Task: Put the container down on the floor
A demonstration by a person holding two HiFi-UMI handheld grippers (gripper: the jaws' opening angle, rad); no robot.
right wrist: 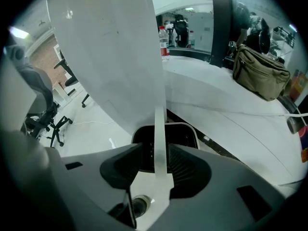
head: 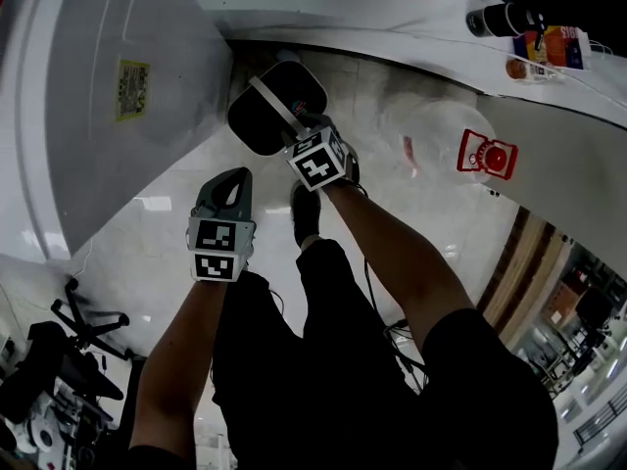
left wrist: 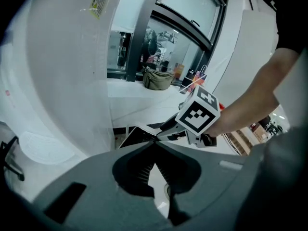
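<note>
Right claw (right wrist: pixel 156 150) released, jaws apart around white handle (right wrist: pixel 160 121) of black bin (head: pixel 257 127); my left claw (left wrist: pixel 155 144) clenched, empty.

The container (head: pixel 257 125), black with a white rim, is set upright on the floor (head: pixel 176 253), beside the far tabletop's (head: pixel 392 37) base; its white handle (head: pixel 275 105) is raised over it.
</note>
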